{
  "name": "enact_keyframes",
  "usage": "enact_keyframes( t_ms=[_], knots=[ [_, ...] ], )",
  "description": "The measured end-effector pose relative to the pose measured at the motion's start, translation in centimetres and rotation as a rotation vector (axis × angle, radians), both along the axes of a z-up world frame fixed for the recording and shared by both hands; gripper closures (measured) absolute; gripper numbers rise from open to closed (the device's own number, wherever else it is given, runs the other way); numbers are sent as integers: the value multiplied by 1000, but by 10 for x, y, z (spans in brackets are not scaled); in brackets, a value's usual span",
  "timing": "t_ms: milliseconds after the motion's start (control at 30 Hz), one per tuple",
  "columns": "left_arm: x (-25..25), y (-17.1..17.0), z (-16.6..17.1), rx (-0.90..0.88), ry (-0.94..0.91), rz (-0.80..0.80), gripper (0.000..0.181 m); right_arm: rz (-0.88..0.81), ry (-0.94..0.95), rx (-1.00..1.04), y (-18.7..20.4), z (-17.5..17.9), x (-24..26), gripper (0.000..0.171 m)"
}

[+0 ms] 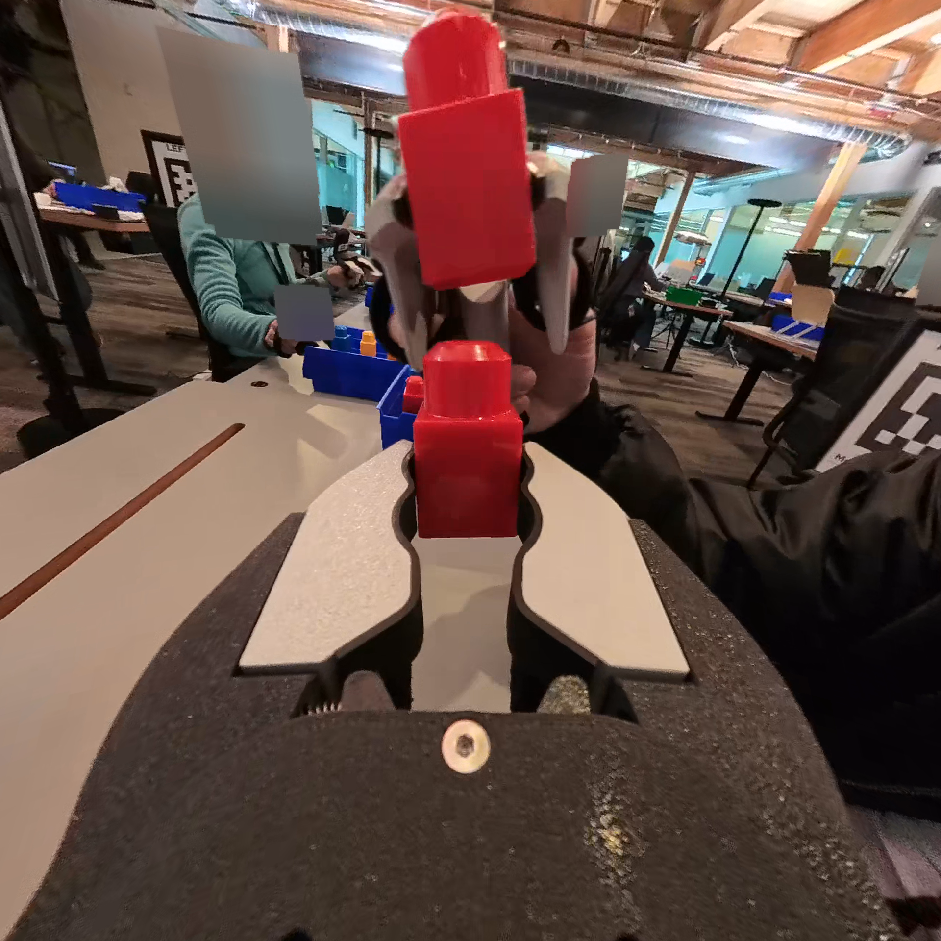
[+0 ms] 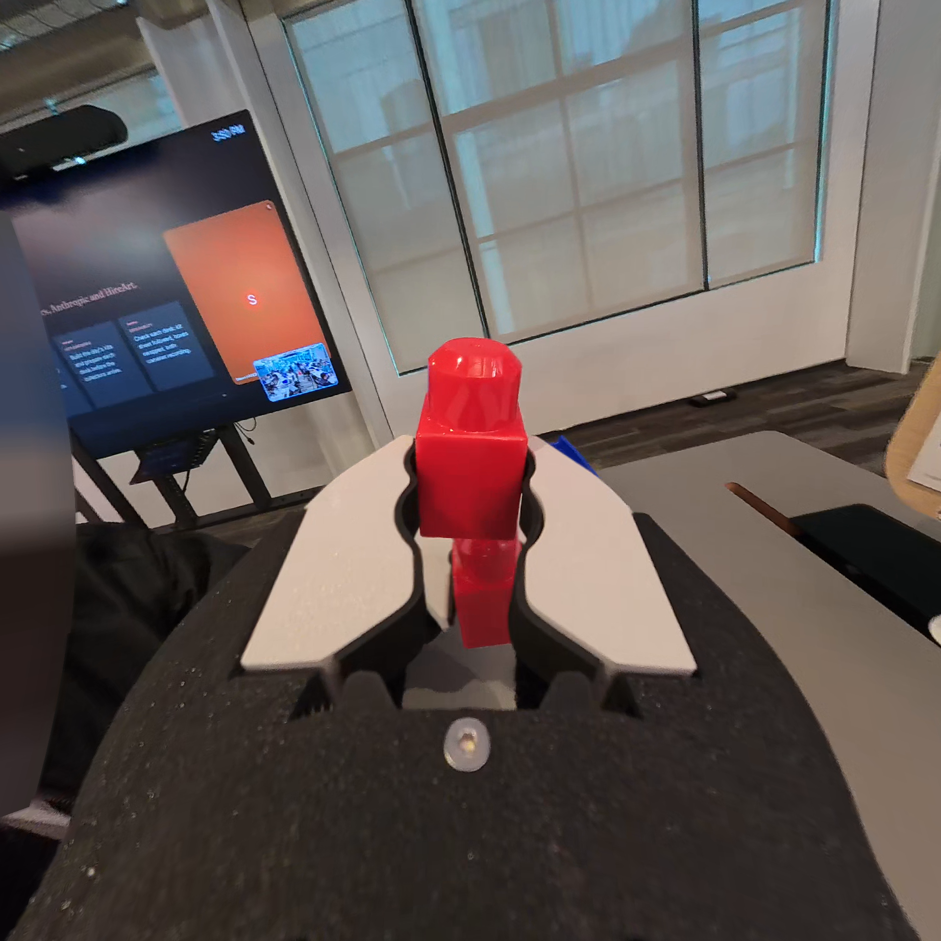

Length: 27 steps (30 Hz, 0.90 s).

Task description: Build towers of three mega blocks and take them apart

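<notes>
Here the lower red block (image 1: 467, 458) stands upright on the grey table (image 1: 127, 585), pinched at its sides between the fingertips of the left gripper (image 1: 467, 489); its base edge shows, but the pads hide part of both flanks. Above it, clear of its stud, the upper red block (image 1: 466, 188) hangs slightly tilted, clamped by the right gripper (image 1: 471, 265), whose fingers (image 1: 555, 305) are blurred and seen from the front. From the right wrist view that same upper block (image 2: 468, 483) covers most of the lower one (image 2: 481, 601), so the gap between them is hard to judge there. A hand (image 1: 555, 387) behind the blocks is largely hidden. Farther back, blue bins (image 1: 351, 374) hold more blocks, too small to count.
</notes>
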State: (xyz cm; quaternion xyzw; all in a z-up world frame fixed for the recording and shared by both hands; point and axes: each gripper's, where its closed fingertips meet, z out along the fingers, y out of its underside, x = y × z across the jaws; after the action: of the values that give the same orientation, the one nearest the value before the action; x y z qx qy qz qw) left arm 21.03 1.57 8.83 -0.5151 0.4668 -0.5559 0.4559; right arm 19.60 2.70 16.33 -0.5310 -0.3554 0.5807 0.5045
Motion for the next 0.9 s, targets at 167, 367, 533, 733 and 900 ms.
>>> enact_keyframes(
  t_ms=[167, 367, 533, 733, 900],
  knots=[
    [0, 1, 5, -18, -31, -16, 146, 18, -65, -6, 5, -12, -8, 136],
    [-2, -3, 10, -36, -61, -22, 146, 37, -111, 3, 0, -20, -20, 136],
    [-7, -6, 9, -80, -77, -35, 146, 15, -150, 22, -3, -26, -25, 136],
    [-6, -15, 11, -102, -50, -73, 146, 3, -213, 72, -11, -28, -23, 136],
    [-6, -21, 17, -115, -87, -99, 146, -21, -232, 94, -17, -25, -24, 136]
  ],
)
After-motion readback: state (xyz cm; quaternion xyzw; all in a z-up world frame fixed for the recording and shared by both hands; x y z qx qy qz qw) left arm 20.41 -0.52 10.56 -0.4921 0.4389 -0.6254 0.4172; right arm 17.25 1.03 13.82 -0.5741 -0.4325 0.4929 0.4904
